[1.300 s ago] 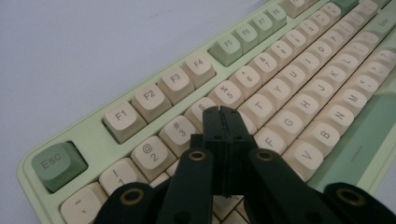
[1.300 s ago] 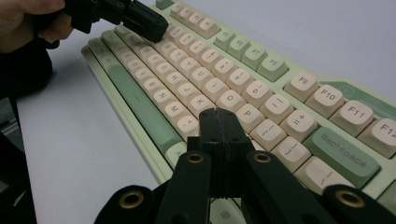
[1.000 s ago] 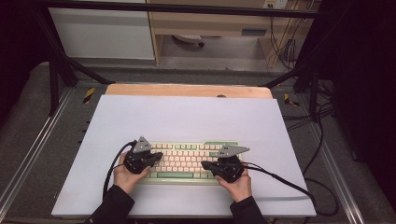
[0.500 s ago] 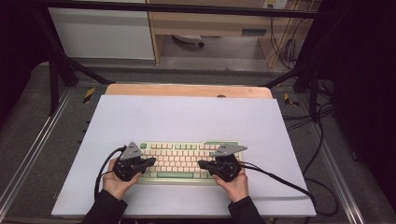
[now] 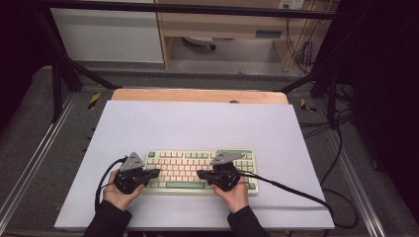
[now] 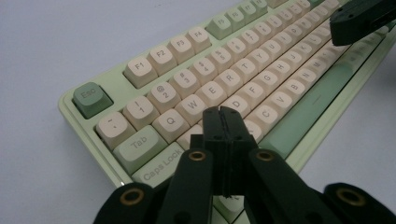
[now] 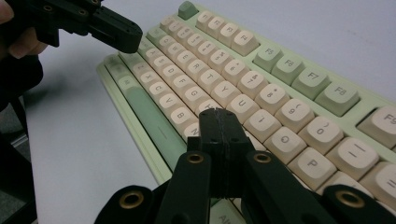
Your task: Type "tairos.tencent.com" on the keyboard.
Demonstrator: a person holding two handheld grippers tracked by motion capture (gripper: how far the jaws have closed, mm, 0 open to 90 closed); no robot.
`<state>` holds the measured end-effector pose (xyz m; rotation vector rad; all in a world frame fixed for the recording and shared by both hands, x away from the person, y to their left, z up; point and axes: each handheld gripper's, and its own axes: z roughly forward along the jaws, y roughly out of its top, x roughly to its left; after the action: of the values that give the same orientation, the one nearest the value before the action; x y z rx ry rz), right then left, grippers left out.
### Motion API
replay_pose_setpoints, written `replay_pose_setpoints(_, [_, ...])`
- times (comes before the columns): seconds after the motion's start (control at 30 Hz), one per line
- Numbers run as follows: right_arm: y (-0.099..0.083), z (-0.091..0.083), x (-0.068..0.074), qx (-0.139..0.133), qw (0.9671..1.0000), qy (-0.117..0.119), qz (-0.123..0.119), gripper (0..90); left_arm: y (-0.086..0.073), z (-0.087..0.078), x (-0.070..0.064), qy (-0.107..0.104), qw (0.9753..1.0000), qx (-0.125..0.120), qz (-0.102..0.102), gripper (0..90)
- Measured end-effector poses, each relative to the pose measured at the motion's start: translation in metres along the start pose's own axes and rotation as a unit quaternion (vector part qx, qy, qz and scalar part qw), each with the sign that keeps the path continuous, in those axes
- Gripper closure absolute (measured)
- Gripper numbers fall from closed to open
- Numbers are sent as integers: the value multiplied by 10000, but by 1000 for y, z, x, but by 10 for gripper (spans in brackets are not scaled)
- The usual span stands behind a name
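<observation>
A pale green keyboard (image 5: 184, 162) with cream keys lies on the white mat near the front edge. My left gripper (image 5: 157, 173) is shut and empty, its tip over the keyboard's left end. In the left gripper view the closed tip (image 6: 220, 113) hovers just above the A and S keys of the keyboard (image 6: 243, 60). My right gripper (image 5: 200, 174) is also shut and empty, pointing left over the middle keys. In the right gripper view its tip (image 7: 217, 114) sits over the keys below U and I on the keyboard (image 7: 210, 51); the left gripper (image 7: 112, 29) shows beyond.
The white mat (image 5: 197, 123) covers a wooden table whose back edge (image 5: 197, 95) shows. Black cables trail from both grippers, the right one (image 5: 296, 190) running off the mat's right side. Metal frame rails flank the table.
Both hands have shifted left along the keyboard; the left gripper has moved from over the keys toward the keyboard's left end. Both stay shut.
</observation>
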<state>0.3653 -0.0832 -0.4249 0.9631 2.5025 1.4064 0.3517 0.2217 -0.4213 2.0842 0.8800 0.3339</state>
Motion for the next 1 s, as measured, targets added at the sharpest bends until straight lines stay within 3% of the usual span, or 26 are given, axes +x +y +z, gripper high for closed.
replay_pose_setpoints(0.43, [-2, 18, 6, 121, 9999, 65, -27, 900, 0, 0, 0, 7, 10000, -7, -2, 900])
replay_pose_setpoints(1.0, [-2, 28, 10, 221, 9996, 112, -111, 900, 1, 0, 0, 5, 10000, -7, 16, 900])
